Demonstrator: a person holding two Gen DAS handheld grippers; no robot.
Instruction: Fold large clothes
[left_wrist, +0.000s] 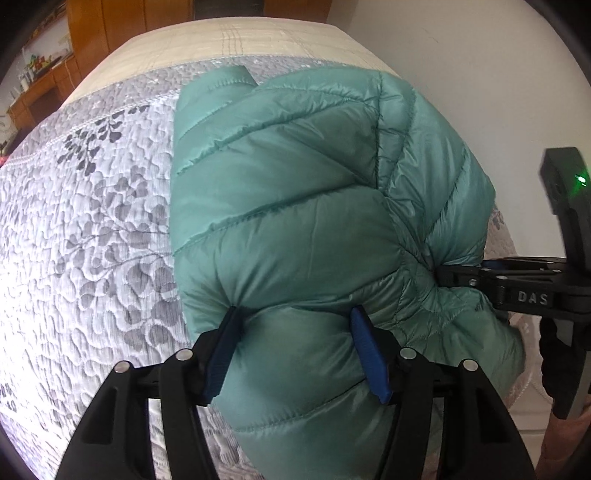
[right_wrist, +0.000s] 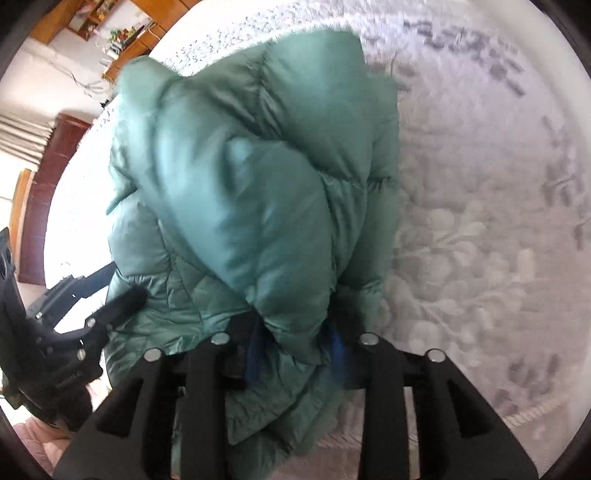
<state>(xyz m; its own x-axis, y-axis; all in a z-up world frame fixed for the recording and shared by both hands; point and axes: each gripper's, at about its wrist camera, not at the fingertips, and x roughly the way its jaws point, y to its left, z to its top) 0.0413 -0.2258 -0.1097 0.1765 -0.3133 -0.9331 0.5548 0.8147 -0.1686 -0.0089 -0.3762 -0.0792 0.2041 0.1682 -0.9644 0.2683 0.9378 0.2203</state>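
Mid-fold: my left claw (left_wrist: 295, 332) and right claw (right_wrist: 295, 343) each clamp the green puffer jacket (left_wrist: 295, 206) over the bed (left_wrist: 92, 221). Next, I judge, lay the fold flat.

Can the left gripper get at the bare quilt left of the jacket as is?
Probably not as is. The left gripper has its fingers pressed into a bulge of the jacket, so it looks occupied. The quilt itself lies open beside it, with nothing between; it would need to let go first.
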